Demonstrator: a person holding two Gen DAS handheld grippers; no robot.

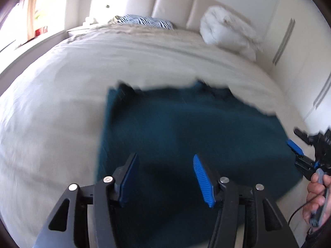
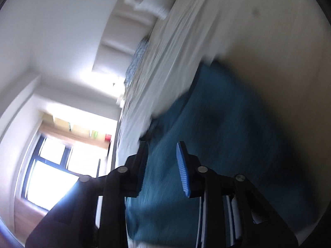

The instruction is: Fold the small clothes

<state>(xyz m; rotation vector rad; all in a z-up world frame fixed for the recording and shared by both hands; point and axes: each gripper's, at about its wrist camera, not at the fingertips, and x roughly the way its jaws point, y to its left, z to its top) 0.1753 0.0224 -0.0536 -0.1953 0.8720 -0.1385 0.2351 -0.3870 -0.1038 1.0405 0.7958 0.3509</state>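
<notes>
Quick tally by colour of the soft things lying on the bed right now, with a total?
Teal garment: 1
Zebra-striped black-and-white pillow: 1
White bundled duvet or pillow: 1
Total: 3, all on the beige bedspread.

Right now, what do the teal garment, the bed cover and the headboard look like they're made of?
Teal garment: probably a soft knit or fleece, matte and faintly fuzzy; blur hides the weave. Bed cover: beige woven cloth, likely cotton, matte with fine creases. Headboard: cream padded panels with a slight sheen, possibly leather or imitation leather.
</notes>
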